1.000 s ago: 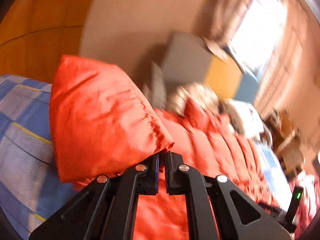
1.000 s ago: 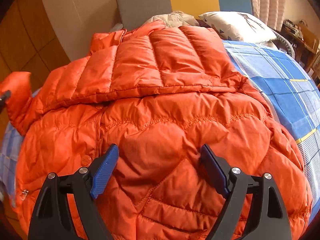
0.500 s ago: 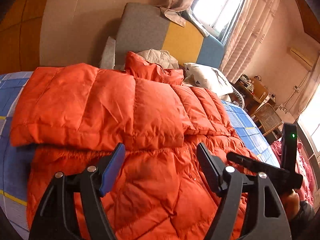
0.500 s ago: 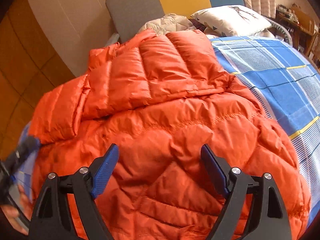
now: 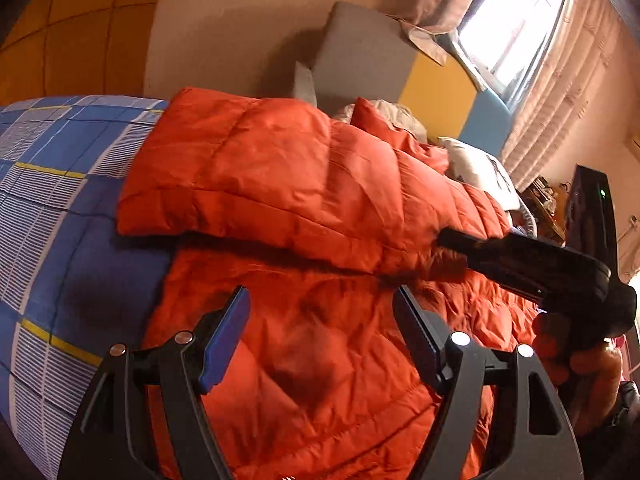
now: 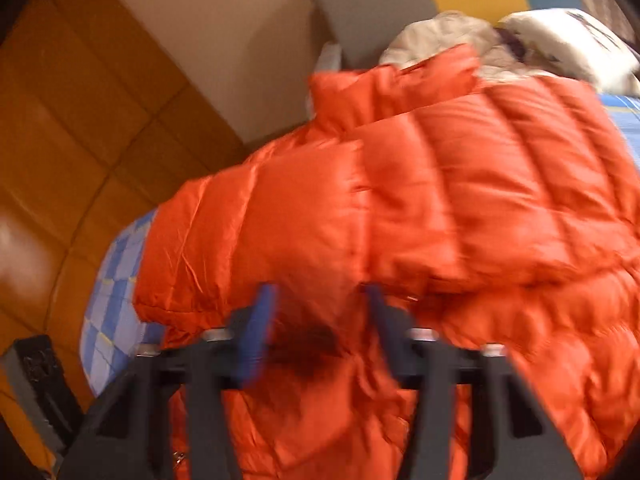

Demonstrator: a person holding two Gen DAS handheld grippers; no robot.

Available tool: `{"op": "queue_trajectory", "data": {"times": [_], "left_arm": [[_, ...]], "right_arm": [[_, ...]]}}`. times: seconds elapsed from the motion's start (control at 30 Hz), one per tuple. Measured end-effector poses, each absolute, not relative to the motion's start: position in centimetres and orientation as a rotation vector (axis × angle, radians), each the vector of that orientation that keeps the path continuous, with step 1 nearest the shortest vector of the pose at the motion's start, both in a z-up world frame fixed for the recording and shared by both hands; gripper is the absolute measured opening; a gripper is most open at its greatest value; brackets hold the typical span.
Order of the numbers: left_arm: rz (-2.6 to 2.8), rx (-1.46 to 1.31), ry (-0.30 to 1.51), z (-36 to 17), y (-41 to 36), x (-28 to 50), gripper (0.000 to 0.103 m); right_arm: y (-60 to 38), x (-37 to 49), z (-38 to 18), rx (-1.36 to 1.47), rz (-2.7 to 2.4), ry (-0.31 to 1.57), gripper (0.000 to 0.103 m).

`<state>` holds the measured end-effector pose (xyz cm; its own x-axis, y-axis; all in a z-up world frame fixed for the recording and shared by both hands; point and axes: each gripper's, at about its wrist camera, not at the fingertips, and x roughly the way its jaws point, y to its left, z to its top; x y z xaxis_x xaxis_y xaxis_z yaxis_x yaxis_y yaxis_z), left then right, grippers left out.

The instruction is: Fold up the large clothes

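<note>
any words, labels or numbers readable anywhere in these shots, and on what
None can be read.
White pillow: a dark printed mark, too small and blurred to tell whether it is lettering.
Orange down jacket: no label or brand shows.
Right gripper: plain black, with a green light on the unit above it and no text.
Left gripper: no markings.
Blue checked bedsheet: pattern only.

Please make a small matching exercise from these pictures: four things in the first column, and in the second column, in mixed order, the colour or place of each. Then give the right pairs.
Things:
1. puffy quilted down jacket
2. checked bedsheet
3. printed pillow
4. middle panel of the headboard

Descriptions:
A. yellow
B. orange, spread over the bed
C. white, beside the headboard
D. blue with white and yellow lines

Pairs: 1-B, 2-D, 3-C, 4-A
</note>
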<state>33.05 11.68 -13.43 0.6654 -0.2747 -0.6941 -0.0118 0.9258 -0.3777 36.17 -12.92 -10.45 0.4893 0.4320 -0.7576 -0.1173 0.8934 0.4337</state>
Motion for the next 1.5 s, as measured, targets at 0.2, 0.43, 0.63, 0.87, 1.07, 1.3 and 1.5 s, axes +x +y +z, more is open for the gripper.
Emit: {"op": "queue_trajectory", "data": {"times": [0.2, 0.43, 0.63, 0.87, 1.07, 1.3, 1.5], "left_arm": [[-0.151, -0.365, 0.851, -13.9, 10.8, 34.6, 0.074], [-0.140, -0.361, 0.842, -13.4, 9.8, 35.8, 0.075], [-0.129, -0.320, 0.812, -11.9, 9.2, 36.7, 0.075], [-0.116, -0.261, 0.783, -10.1, 8.1, 39.6, 0.075], [-0.123, -0.206, 0.757, -9.0, 7.0, 42.2, 0.075], [-0.110, -0.172, 0.751, -9.1, 6.1, 44.5, 0.075], [-0.111, -0.111, 0.750, -10.2, 5.2, 45.7, 0.075]], "right_arm": [[-15.8, 35.3, -6.6, 0.273, 0.234, 0.853, 0.006], [-24.0, 35.6, -6.6, 0.273, 0.018, 0.833, 0.005], [-27.8, 35.8, -9.0, 0.277, -0.097, 0.888, 0.005], [-28.4, 35.8, -9.5, 0.210, -0.158, 0.912, 0.008], [-26.3, 34.1, -5.8, 0.178, -0.086, 0.755, 0.067], [-23.4, 38.0, -6.9, 0.155, -0.030, 0.814, 0.067], [-23.7, 40.6, -9.3, 0.145, -0.073, 0.856, 0.067]]}}
